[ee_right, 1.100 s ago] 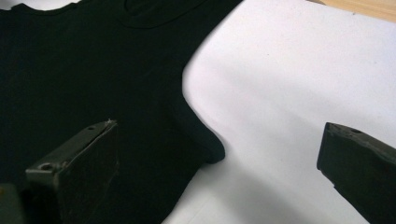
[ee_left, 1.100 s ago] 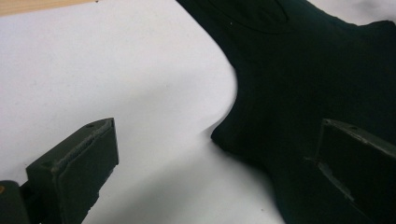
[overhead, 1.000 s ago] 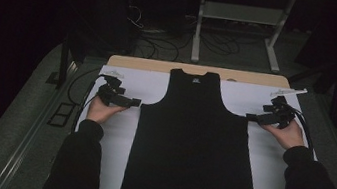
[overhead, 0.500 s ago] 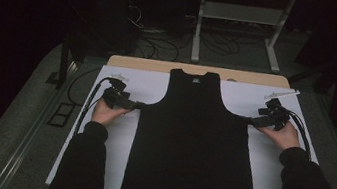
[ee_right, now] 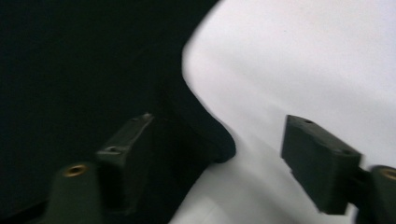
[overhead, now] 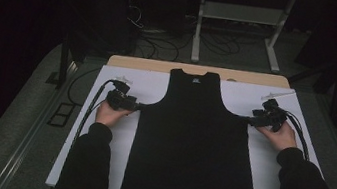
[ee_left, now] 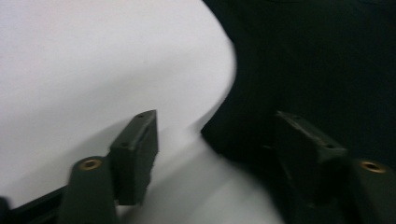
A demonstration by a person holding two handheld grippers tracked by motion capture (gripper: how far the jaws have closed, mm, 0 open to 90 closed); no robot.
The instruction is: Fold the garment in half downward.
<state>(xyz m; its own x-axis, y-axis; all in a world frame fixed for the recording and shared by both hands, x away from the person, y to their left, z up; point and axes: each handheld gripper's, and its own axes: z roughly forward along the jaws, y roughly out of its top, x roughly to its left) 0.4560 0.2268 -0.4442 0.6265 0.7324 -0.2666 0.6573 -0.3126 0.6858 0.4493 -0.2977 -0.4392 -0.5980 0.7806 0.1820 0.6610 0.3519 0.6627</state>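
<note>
Closing claws [overhead: 138,105] [overhead: 248,120] straddle tank top [overhead: 194,144] armpit corners; contact blurred.

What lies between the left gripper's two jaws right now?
In the left gripper view, the armpit corner of the black tank top lies between the jaws on the white sheet; the jaws have just been closing, not yet pressing.

The room is dim, its edges sunk in black beyond the worktop [overhead: 268,155], whose white cover catches an even light from above, without glare. The black vest [overhead: 194,144] shows almost no folds. Both gripper views are soft with blur, the jaws smeared and faintly shadowed.
</note>
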